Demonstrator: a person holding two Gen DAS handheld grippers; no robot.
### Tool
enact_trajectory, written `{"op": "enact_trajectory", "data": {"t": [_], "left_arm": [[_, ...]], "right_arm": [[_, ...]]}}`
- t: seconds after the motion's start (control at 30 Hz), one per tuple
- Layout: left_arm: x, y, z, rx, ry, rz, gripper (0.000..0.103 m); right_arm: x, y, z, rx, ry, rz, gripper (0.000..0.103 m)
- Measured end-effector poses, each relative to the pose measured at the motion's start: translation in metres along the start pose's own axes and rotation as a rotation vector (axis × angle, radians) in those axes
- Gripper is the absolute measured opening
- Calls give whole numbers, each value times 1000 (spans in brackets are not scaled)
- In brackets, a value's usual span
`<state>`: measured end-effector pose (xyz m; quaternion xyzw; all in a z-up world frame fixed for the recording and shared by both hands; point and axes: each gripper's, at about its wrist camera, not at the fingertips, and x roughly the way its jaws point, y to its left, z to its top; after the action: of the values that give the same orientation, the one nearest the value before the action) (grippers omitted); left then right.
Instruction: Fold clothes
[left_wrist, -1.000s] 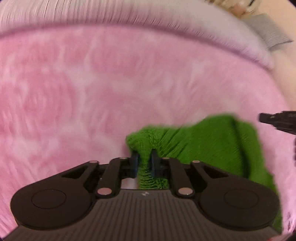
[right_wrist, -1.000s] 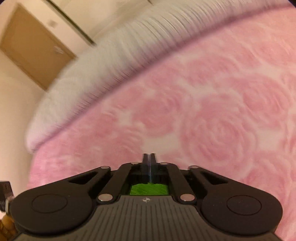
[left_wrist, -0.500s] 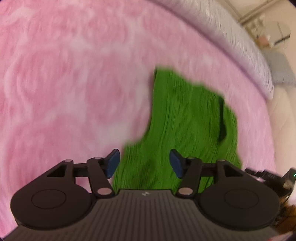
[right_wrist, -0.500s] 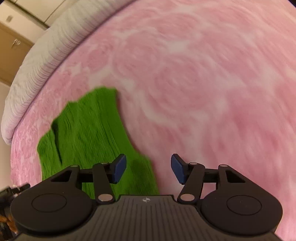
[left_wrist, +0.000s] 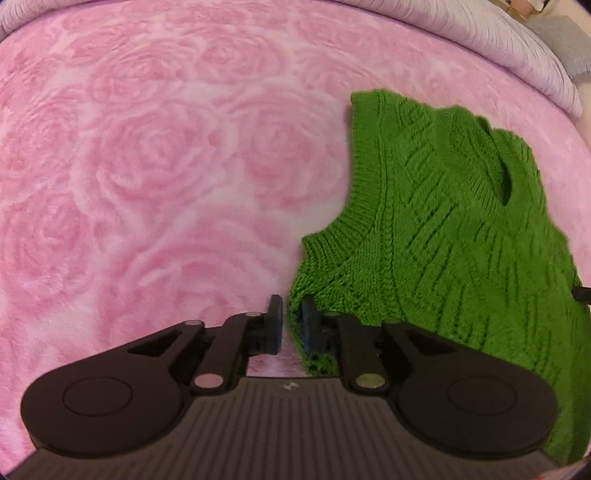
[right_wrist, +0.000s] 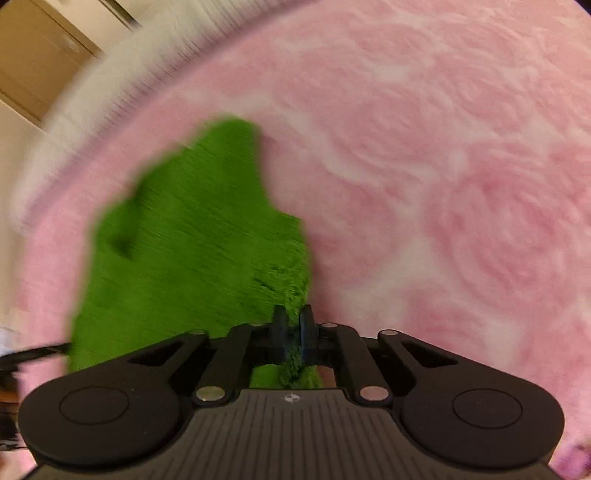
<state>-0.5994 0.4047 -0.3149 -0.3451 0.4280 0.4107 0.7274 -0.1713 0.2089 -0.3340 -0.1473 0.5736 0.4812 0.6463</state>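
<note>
left wrist view: the left gripper (left_wrist: 291, 326) pinches one side edge of the green knit vest (left_wrist: 443, 229) lying on the pink rose blanket (left_wrist: 147, 166). the right gripper (right_wrist: 293, 332) is clamped on the opposite edge, probably so both sides lift evenly for a fold.

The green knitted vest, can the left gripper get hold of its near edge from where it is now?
Probably yes. The left gripper already has its fingers nearly closed around the edge of the green knitted vest, and nothing lies between them on the pink blanket.
</note>
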Motion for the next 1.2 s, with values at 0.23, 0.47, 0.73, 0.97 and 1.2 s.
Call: {"op": "enact_trajectory", "data": {"t": [0.23,0.47,0.73,0.97,1.2], "left_arm": [[-47,9,-54,-215,22,-119,45],[-94,23,-187,-568,167,-278,46],[-93,-1,-227,-715,83,-457,7],[-103,4,-249,-704,69,-336,10],[-128,-38,-202,-331,67,-69,20]], "right_arm": [[-38,-6,-41,109,-15,26,63],[-77,-30,-151,320,126,101,63],[-88,-14,-173,309,82,167,10],[-174,18,-151,5,-70,154,7],[-107,-18,-182,77,244,-121,44]]}}
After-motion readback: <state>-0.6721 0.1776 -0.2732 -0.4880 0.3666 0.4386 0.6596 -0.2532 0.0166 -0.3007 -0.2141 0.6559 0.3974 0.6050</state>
